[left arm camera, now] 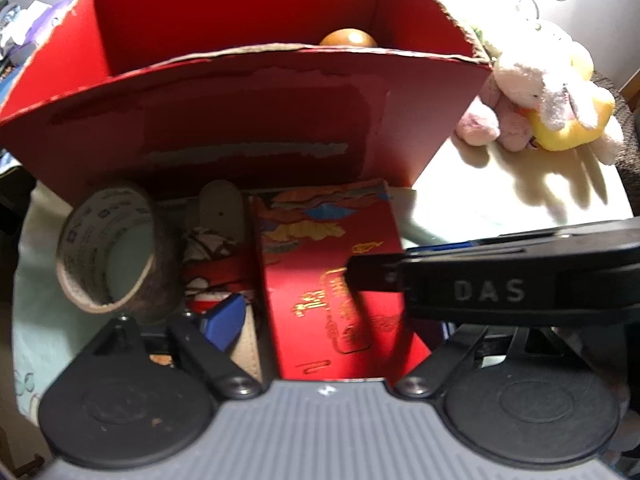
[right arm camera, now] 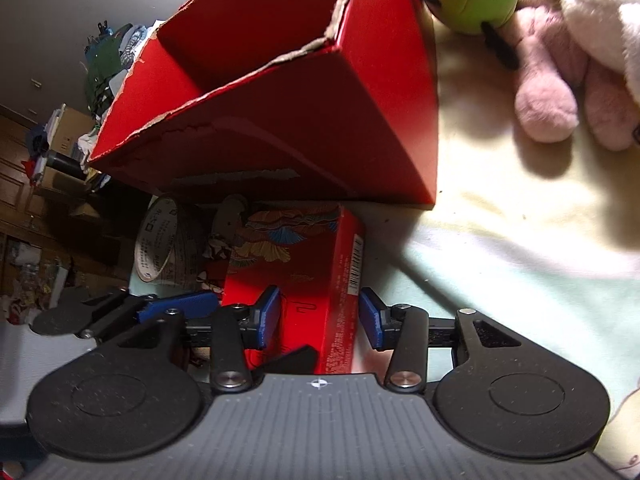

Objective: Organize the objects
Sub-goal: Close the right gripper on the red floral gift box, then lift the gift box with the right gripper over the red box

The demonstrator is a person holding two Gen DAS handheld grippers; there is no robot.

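Right tongs [right arm camera: 318,316] straddle the near end of a red gift box [right arm camera: 296,264], blue pads beside both flanks, jaws apart, contact uncertain. Box lies on the cloth-covered counter [right arm camera: 520,280] before an open red carton [right arm camera: 288,120], beside a tape roll [left arm camera: 108,248]. Left tongs [left arm camera: 224,320]: one blue pad visible; opening cannot be told.

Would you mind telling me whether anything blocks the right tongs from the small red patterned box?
Nothing visible does: the right tongs already straddle the small red patterned box, one blue pad on each side. The large red cardboard carton stands just beyond it.
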